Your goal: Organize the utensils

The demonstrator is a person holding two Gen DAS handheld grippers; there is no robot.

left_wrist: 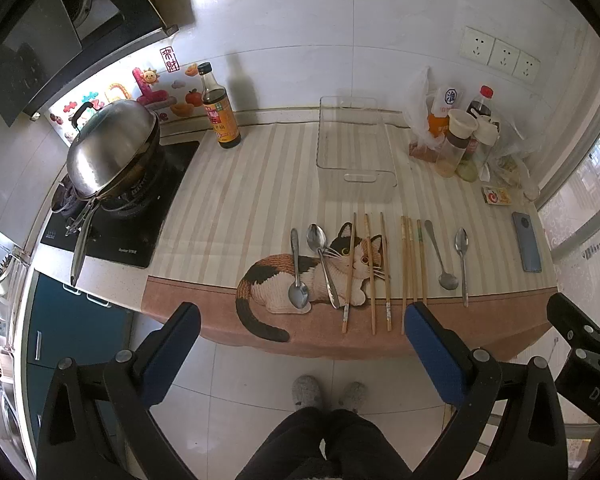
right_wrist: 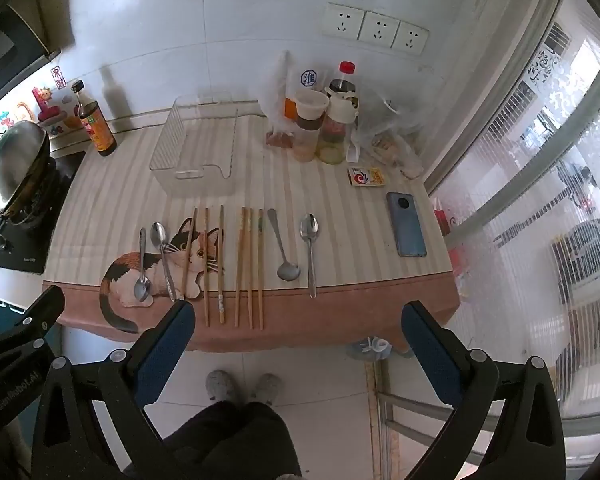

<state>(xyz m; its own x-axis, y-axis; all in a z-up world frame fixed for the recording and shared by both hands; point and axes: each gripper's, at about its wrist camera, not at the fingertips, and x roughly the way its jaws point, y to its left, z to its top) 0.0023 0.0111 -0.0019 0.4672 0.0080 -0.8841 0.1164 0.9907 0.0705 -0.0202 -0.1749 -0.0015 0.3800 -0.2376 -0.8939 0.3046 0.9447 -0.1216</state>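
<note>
I held the left hand-held gripper [left_wrist: 302, 344] and right hand-held gripper [right_wrist: 298, 338] wide and empty, short of the desk [right_wrist: 340, 308]. Beyond them, spoons [right_wrist: 288, 248] and chopsticks [right_wrist: 250, 268] lay in rows; the clear bin [right_wrist: 196, 148] behind was empty, so I judged nothing sorted. Only my left view showed the whole wok [left_wrist: 112, 148]; only my right showed the window [right_wrist: 540, 140].

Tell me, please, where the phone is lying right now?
In both wrist views the phone lies flat near the counter's right edge, right of the rightmost spoon and just in front of the small red-and-yellow packet.
</note>
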